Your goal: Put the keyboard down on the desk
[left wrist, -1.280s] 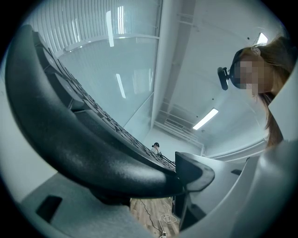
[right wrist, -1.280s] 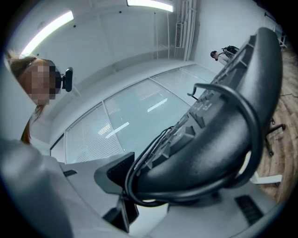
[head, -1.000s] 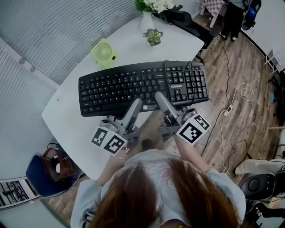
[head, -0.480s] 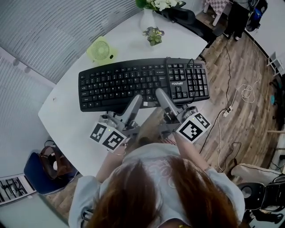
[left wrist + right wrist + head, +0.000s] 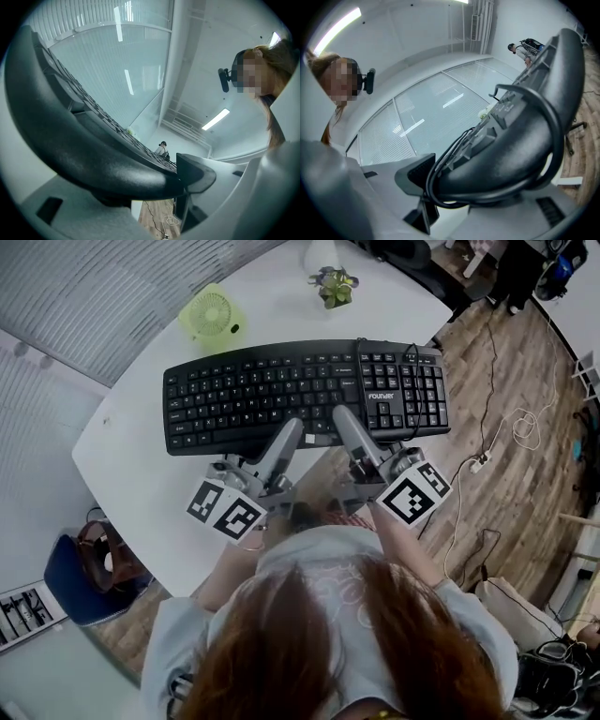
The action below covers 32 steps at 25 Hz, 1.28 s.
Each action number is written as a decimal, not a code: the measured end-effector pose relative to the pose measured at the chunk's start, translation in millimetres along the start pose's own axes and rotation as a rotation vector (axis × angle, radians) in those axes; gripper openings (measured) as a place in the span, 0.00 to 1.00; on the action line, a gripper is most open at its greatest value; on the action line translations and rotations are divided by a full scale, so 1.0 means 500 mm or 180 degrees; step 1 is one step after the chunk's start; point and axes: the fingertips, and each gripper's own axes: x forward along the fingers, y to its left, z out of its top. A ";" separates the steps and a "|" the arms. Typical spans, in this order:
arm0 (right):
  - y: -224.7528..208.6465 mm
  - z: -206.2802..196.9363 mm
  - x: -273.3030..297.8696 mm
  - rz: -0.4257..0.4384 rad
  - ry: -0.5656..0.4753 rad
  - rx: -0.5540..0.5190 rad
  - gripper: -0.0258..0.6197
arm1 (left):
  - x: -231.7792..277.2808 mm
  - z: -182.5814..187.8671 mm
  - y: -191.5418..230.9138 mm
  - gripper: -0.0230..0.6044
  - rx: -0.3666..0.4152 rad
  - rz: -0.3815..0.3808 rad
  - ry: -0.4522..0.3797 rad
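Though overhead hides it, right claw pinches keyboard.

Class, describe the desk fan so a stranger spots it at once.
Find the white desk. Beyond the left end of the black keyboard stands a small fan. It alone is lime green and round, unlike the potted plant further right.

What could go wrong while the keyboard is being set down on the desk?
The left gripper and right gripper pinch the keyboard only at its near edge, so its far side could sag or slip. The cable looped beside the right gripper's jaw might snag on release. The green fan and small plant stand just beyond, and could get knocked.
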 end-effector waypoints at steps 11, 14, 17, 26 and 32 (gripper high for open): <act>-0.014 -0.007 0.007 -0.0134 0.0157 0.0172 0.39 | 0.005 -0.006 0.011 0.49 -0.0166 0.0189 0.0171; -0.024 -0.017 0.007 -0.0174 0.0216 0.0227 0.39 | 0.002 -0.016 0.020 0.49 -0.0219 0.0251 0.0214; -0.034 -0.030 0.005 -0.0205 0.0264 0.0268 0.39 | -0.003 -0.029 0.028 0.49 -0.0265 0.0304 0.0249; -0.061 -0.063 -0.002 -0.0300 0.0420 0.0369 0.39 | -0.015 -0.066 0.050 0.49 -0.0410 0.0452 0.0325; -0.077 -0.082 -0.005 -0.0333 0.0524 0.0433 0.39 | -0.023 -0.086 0.063 0.49 -0.0495 0.0551 0.0358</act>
